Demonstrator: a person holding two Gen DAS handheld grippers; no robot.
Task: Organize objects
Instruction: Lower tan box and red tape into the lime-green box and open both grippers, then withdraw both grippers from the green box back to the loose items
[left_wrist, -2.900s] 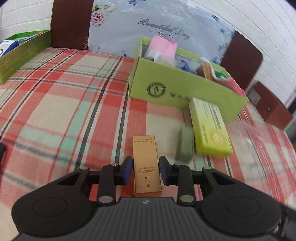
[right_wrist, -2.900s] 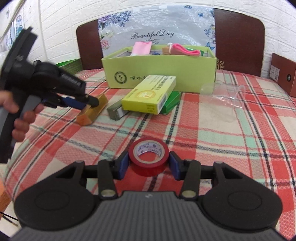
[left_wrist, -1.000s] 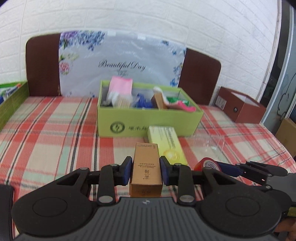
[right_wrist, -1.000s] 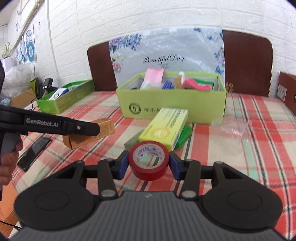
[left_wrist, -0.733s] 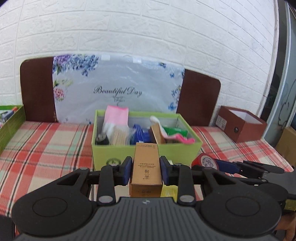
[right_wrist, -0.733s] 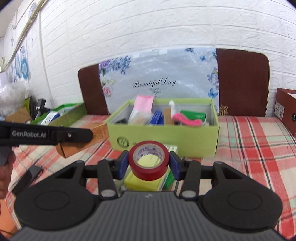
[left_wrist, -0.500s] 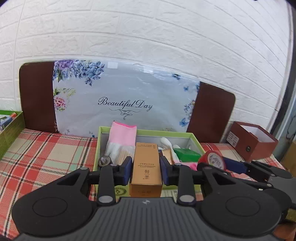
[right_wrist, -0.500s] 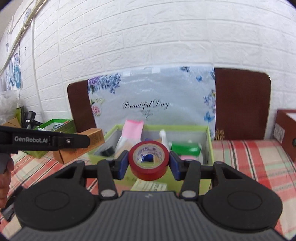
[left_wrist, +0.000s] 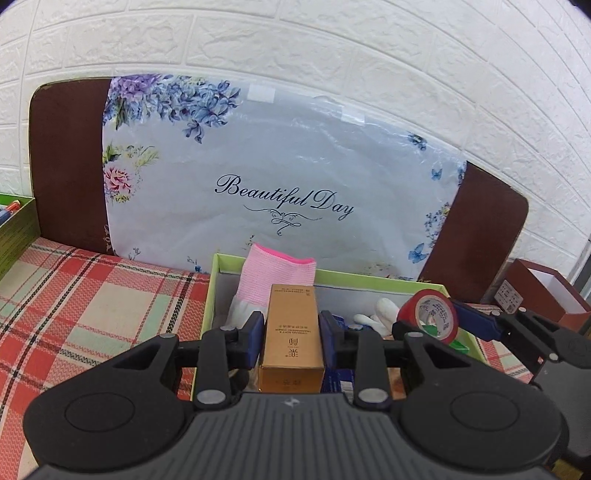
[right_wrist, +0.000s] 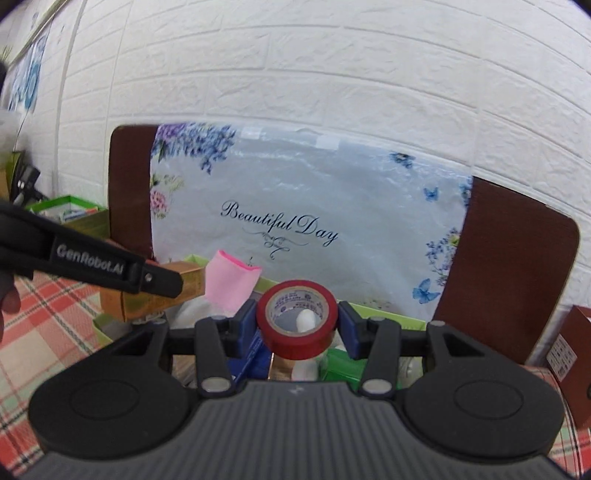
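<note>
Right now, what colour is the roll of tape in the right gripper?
Red, with a white printed inner core; the tape roll in the right gripper shows best in the right wrist view.

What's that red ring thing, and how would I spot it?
Find the lime-green box before the flowered "Beautiful Day" panel. Above its right end, the right gripper clamps a roll of red tape, the only round, hollow item there.

Bedroom, plaid bedspread (left_wrist: 92, 306), wooden headboard (left_wrist: 66, 158)

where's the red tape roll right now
The red tape roll is clamped in the right gripper, held over the open green box, right of the gold carton that the left gripper holds.
</note>
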